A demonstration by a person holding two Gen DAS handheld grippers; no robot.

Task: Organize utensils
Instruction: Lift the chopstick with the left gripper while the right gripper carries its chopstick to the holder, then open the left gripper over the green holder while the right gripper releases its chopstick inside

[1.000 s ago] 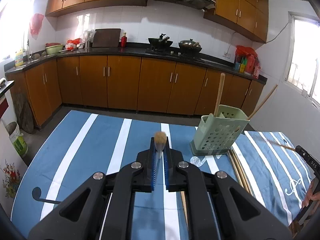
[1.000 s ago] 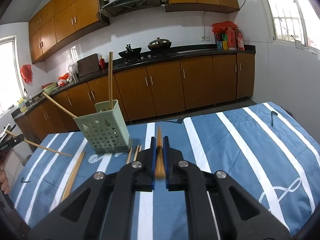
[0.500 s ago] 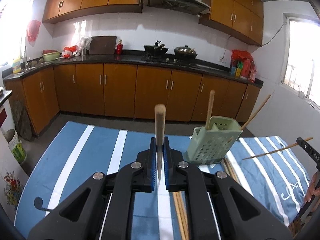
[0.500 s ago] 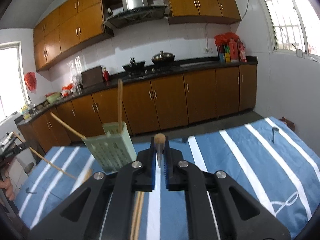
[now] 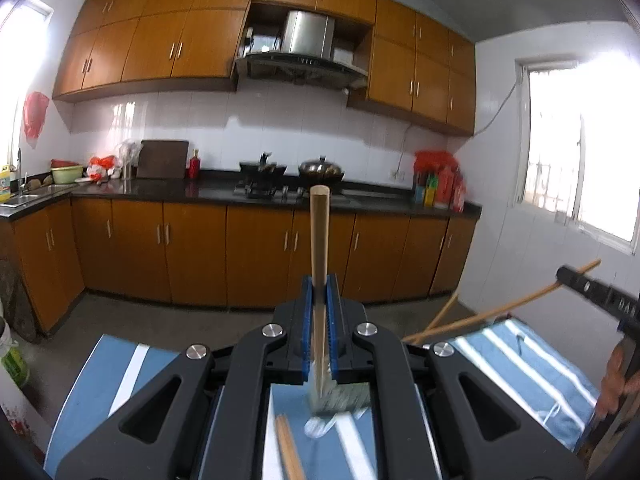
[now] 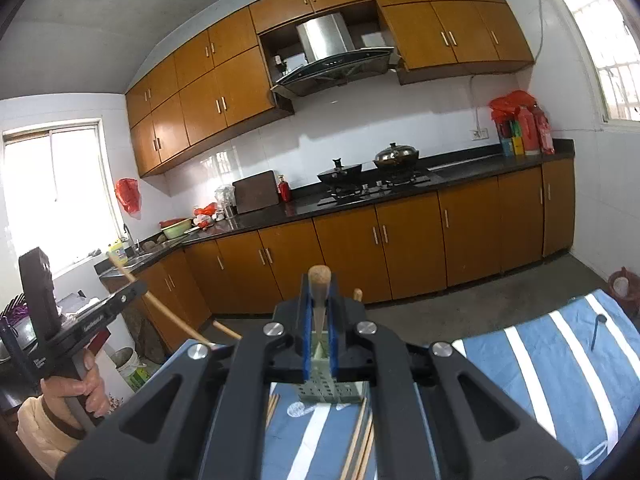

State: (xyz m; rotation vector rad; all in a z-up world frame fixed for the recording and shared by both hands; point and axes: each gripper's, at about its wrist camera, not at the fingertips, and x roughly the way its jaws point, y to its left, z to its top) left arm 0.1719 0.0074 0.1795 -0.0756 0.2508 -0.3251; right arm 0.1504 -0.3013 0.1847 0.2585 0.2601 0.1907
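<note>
Two wrist-camera views of a kitchen with brown cabinets, each looking forward along a pair of hand-held tongs.

On the left, the left tongs (image 5: 320,328) are clamped on one wooden chopstick (image 5: 319,240). It stands nearly upright between the blue pads, its blunt end high against the cabinets. Its lower end points down toward the pale green perforated utensil holder (image 5: 344,398), blurred and partly hidden just below the tongs. Holding the stick upright over the holder looks like preparation for dropping it in end first.

The holder stands on a table covered by a blue cloth with white stripes (image 5: 532,364). More loose chopsticks (image 5: 289,448) lie on the cloth beside it, apparently not yet sorted.

On the right, the right tongs (image 6: 319,320) are likewise closed on a second wooden chopstick (image 6: 319,284). It is also upright, with only its rounded top showing above the pads. The same green holder (image 6: 328,390) sits directly beneath, with loose chopsticks (image 6: 360,444) lying at its foot. At least one stick already stands in it, its tip showing just behind the right tongs.

Both sticks appear poised above the holder, so the sorting seems partway done.
</note>
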